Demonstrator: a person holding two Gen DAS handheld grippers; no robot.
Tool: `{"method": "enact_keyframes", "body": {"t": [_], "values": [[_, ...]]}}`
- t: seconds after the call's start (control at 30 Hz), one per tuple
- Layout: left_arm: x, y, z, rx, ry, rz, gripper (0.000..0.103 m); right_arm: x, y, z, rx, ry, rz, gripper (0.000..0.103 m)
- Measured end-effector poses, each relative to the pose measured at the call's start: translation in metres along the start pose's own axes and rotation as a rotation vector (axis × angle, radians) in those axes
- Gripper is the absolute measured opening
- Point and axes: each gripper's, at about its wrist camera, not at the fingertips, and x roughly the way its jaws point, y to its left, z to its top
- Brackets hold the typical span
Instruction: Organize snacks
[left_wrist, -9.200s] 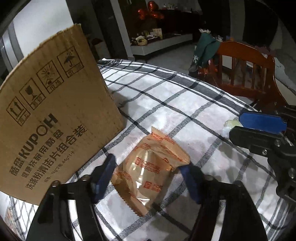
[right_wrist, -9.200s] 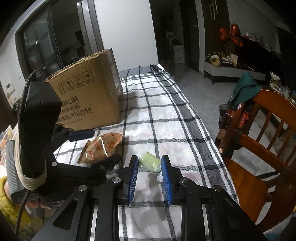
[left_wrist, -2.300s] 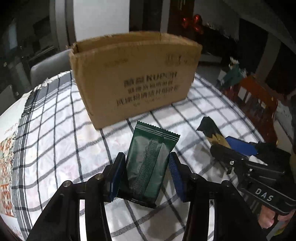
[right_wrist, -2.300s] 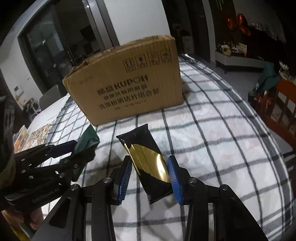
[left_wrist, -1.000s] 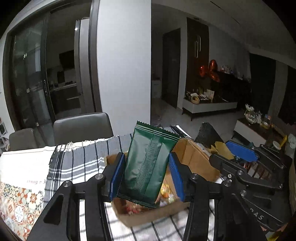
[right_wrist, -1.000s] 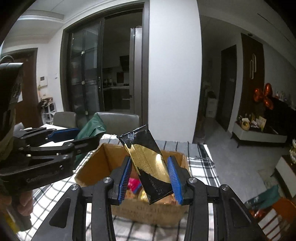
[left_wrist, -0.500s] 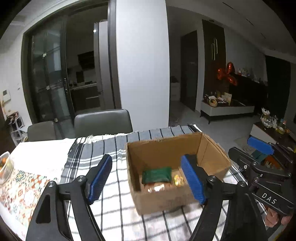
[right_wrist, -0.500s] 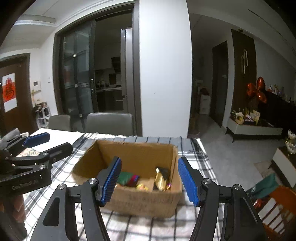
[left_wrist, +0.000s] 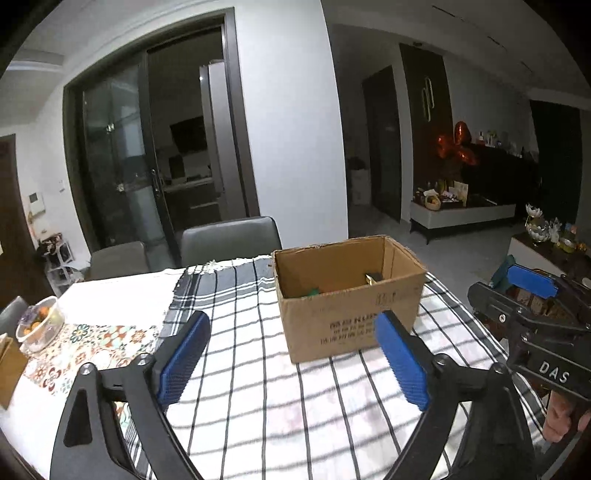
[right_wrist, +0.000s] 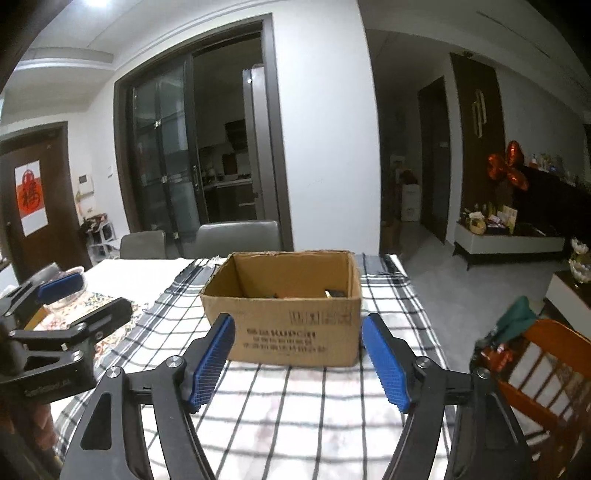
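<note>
An open cardboard box (left_wrist: 351, 317) stands on the checked tablecloth (left_wrist: 277, 406); it also shows in the right wrist view (right_wrist: 291, 332). Only slivers of the snack packets (left_wrist: 314, 292) inside it show over the rim, with a gold-and-black one (right_wrist: 332, 293) at the right. My left gripper (left_wrist: 291, 363) is open and empty, held in front of the box. My right gripper (right_wrist: 297, 363) is open and empty, also in front of the box. Each gripper shows at the edge of the other's view.
Grey chairs (left_wrist: 229, 240) stand behind the table. A bowl of fruit (left_wrist: 37, 325) sits on a patterned mat (left_wrist: 85, 350) at the left. A wooden chair (right_wrist: 546, 369) with a green cloth (right_wrist: 517, 317) stands at the right.
Both grippers let their packets go into the box and opened. Since half a second ago both have drawn back and lower, so the box looks farther and its contents are mostly hidden.
</note>
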Motion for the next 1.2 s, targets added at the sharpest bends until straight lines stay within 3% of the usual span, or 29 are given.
{"method": "enact_keyframes", "body": {"t": [0.13, 0.53, 1.2], "values": [[-0.032, -0.003, -0.015, 0.009, -0.02, 0.027, 0.102, -0.034, 0.0, -0.016, 0.018, -0.001, -0.008, 0.076], [-0.107, -0.011, -0.065, -0.017, -0.035, 0.075, 0.103, -0.112, 0.011, -0.055, -0.025, -0.004, -0.025, 0.085], [-0.143, -0.023, -0.091, -0.028, -0.049, 0.056, 0.103, -0.153, 0.015, -0.081, -0.017, -0.027, -0.007, 0.085]]}}
